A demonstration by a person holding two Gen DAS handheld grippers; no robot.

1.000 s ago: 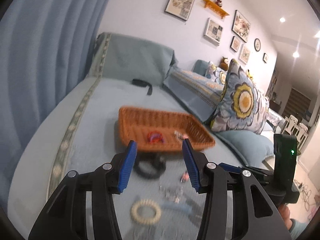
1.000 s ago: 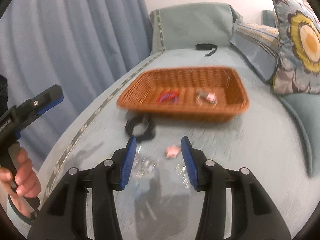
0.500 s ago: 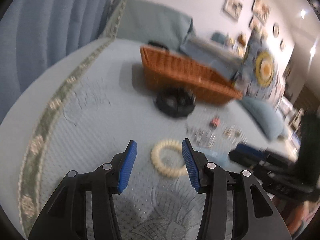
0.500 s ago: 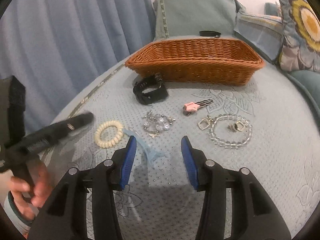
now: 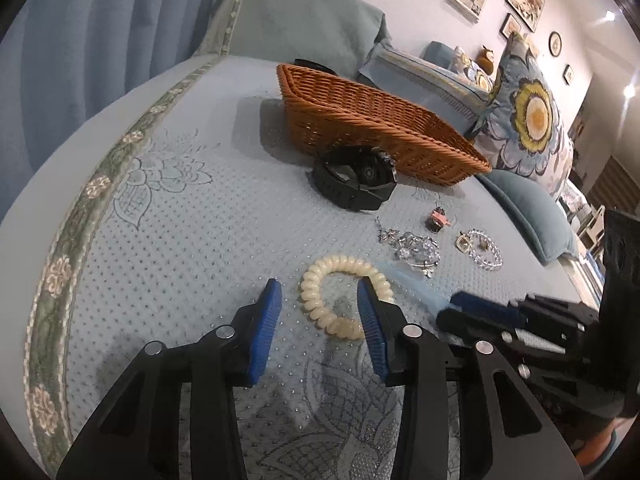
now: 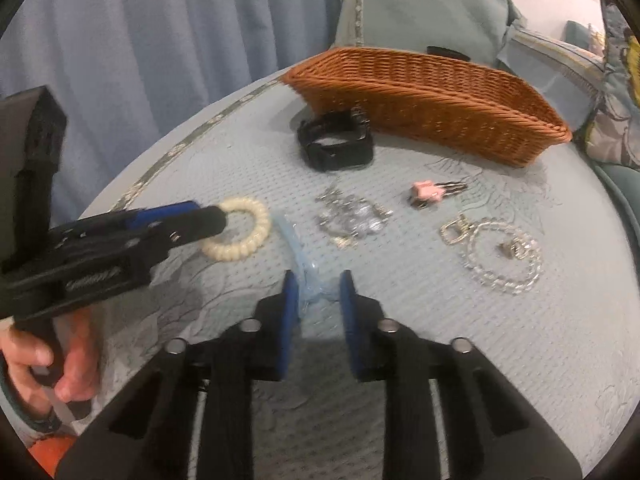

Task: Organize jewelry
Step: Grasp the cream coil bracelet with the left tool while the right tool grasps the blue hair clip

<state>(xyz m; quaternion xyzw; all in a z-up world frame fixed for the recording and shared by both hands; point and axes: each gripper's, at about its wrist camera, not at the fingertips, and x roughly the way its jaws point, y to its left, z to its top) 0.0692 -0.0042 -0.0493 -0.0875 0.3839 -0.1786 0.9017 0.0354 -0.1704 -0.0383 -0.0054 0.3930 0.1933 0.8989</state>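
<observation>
Blue-padded and spread apart, the left gripper (image 5: 318,312) sits low over a pale blue dotted bedspread (image 5: 192,232), its fingers on either side of a cream spiral hair tie (image 5: 344,292); the right finger overlaps the tie's right edge, and whether the pads touch it cannot be told. In the right wrist view the same left gripper (image 6: 200,220) reaches in from the left, its tip over the cream spiral hair tie (image 6: 240,236).

Right of the tie lies a translucent light blue plastic strip (image 6: 298,248). The right gripper (image 6: 318,300) has its blue pads close on either side of the strip's near end; whether they pinch it cannot be told, as the view is blurred.

Beyond the strip sits a cluster of clear crystal jewellery (image 6: 352,216), and behind that a black wristwatch (image 6: 336,142) just in front of a woven brown wicker basket (image 6: 440,100). Further right are a small pink hair clip (image 6: 430,191) and a clear beaded bracelet with a gold clasp (image 6: 496,256), all lying apart on the bedspread, outside the basket.
</observation>
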